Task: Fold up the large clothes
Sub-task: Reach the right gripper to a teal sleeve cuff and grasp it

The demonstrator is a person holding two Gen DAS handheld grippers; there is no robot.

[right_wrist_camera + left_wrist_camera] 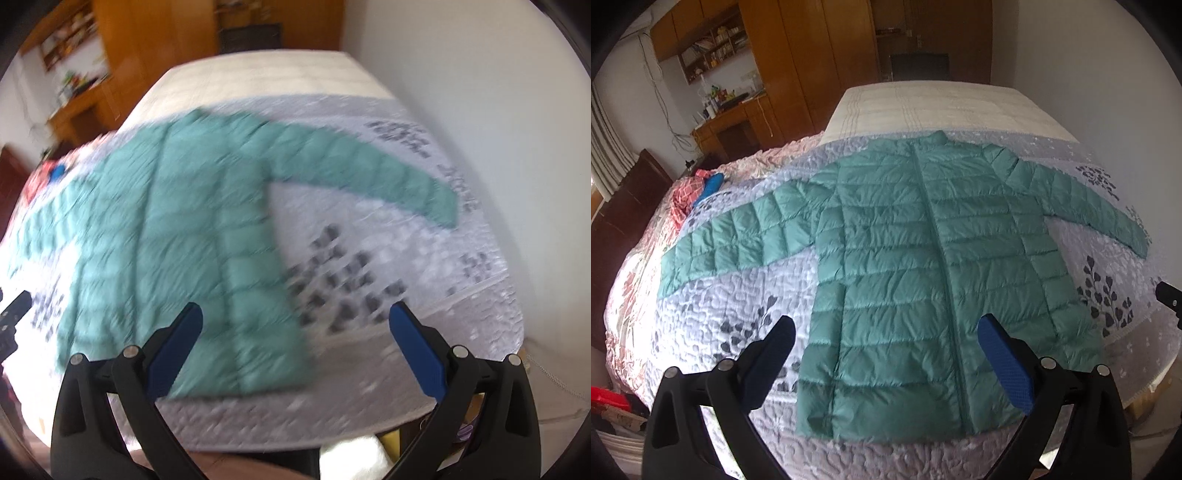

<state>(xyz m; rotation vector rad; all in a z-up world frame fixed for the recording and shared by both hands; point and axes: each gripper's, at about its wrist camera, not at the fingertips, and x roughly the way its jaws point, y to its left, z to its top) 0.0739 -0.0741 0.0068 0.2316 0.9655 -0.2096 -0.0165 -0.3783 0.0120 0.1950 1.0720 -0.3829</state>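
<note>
Both hand-held grippers are spread wide and hold nothing: the left gripper (886, 347) hovers above the hem of a teal quilted puffer jacket (905, 240), the right gripper (295, 332) above its hem corner. Ahead of both, the jacket lies flat, front up, on a pale quilted floral bedspread (738, 295), both sleeves outstretched. Judging by this, 0 folds are made; the whole task remains.
</note>
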